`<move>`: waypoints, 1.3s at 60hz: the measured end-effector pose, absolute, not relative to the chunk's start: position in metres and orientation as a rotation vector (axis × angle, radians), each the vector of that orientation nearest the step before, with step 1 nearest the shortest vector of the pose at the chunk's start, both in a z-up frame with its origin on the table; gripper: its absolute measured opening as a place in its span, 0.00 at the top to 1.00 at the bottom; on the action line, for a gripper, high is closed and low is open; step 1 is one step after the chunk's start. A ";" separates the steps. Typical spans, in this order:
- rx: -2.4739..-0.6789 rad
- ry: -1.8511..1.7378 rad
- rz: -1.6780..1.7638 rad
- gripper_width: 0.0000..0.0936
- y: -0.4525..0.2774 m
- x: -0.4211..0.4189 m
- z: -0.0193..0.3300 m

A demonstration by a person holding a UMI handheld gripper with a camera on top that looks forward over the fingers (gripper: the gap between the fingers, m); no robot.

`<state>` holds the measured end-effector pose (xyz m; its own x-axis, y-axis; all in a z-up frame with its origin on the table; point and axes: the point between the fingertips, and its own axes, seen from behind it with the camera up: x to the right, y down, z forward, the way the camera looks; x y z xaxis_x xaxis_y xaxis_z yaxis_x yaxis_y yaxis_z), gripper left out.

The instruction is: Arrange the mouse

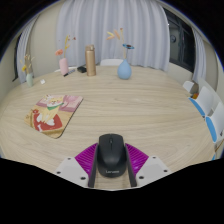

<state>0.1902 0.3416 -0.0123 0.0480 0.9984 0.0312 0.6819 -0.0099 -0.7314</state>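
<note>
- Gripper (112, 168) held low and level over the tabletop (130, 110), pointing across toward the far curtain (110, 25).
- Jaws clamped on the mouse (110, 155), magenta pads (84, 160) pressed against both flanks.
- Ahead to the left: a red-patterned tray (48, 118) and a pink booklet (71, 102), well apart from the mouse.
- Along the far edge: a tan bottle (91, 61) and a blue vase (124, 69).
- Black, glossy, rounded mouse, scroll wheel facing away, just ahead of the gripper body.
</note>
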 end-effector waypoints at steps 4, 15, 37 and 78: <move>-1.716 -1.712 0.666 0.53 0.341 0.190 -0.011; -1.776 -1.718 0.661 0.62 0.327 0.176 0.010; -1.701 -1.717 0.896 0.62 0.145 0.018 0.088; -1.780 -1.751 0.772 0.09 0.119 0.098 0.052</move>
